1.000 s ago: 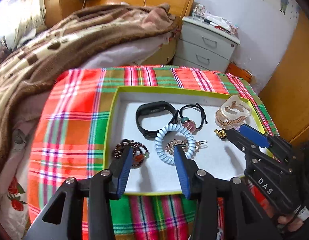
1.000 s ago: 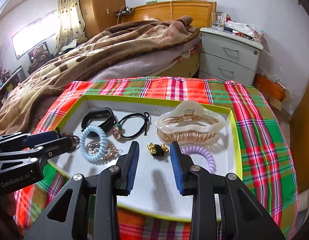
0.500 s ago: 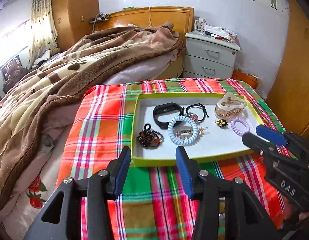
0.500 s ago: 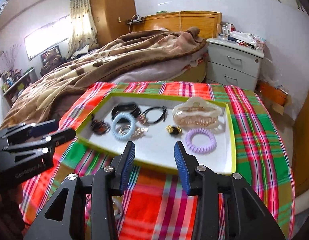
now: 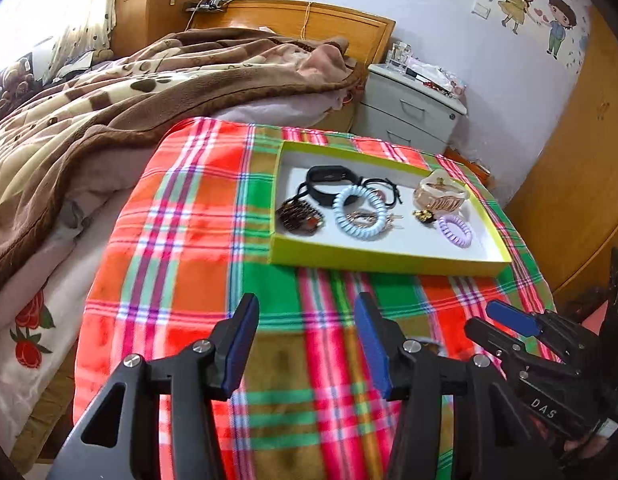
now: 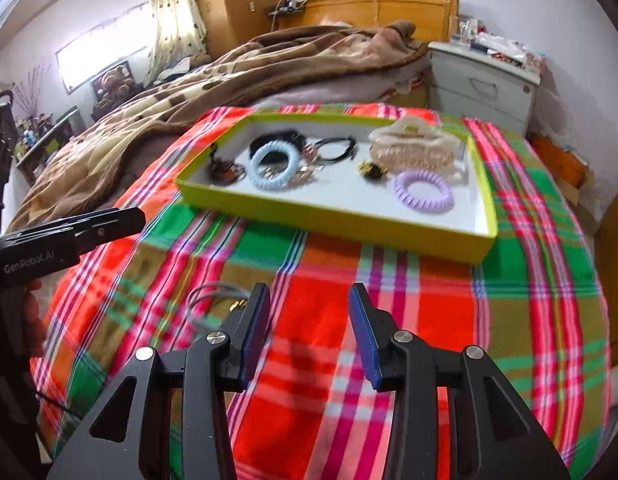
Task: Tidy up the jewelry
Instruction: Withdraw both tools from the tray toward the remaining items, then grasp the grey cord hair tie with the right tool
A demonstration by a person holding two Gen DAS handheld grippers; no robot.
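While nothing held: both grippers above plaid cloth [image 6: 409,292], short of tray [image 6: 333,216].
Left gripper [image 5: 305,340]: jaws spread wide, empty.
Right gripper [image 6: 309,332]: jaws spread wide, empty.
Tray contents: black band [image 5: 329,184], black hair tie [image 5: 385,190], blue coil tie [image 5: 359,216] over gold clip [image 5: 361,218], bead bracelet [image 5: 299,218], claw clip [image 5: 441,196], small gold piece [image 5: 424,215], purple coil tie [image 5: 455,232].
Stray item: thin grey loop [image 6: 209,304] with small gold bit, on cloth outside tray, just left of right gripper's left finger; blurred, likely next pick.
Loop handling: likely very light, limp, lies flat on soft cloth, apt to slide or snag; pinch at gold bit or across the strand.
Coil ties: light, springy; pinch across the ring wall.
Claw clip: rigid plastic, maybe brittle, smooth; take by the arched back, not the teeth.
Bead bracelet: floppy, bunched; grip the clump.
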